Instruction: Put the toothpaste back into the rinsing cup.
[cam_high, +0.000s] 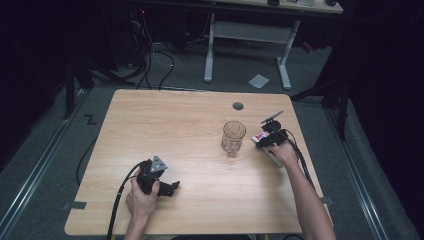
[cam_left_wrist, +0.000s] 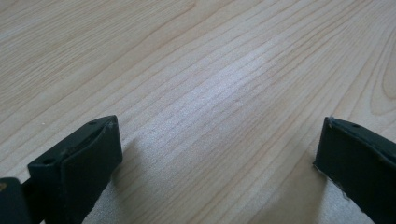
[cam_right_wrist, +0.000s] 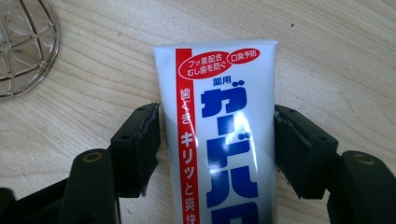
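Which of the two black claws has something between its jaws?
The right gripper: a white toothpaste tube lies flat on the table between its jaws, beside the glass. The left gripper has bare wood between its open jaws.

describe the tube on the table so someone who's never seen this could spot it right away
Start at the wooden table and go to its right edge, just right of the clear patterned glass. There the right hand-held gripper has its jaws on either side of a flat white toothpaste tube lying on the wood. Its red side stripe and big blue lettering set it apart.
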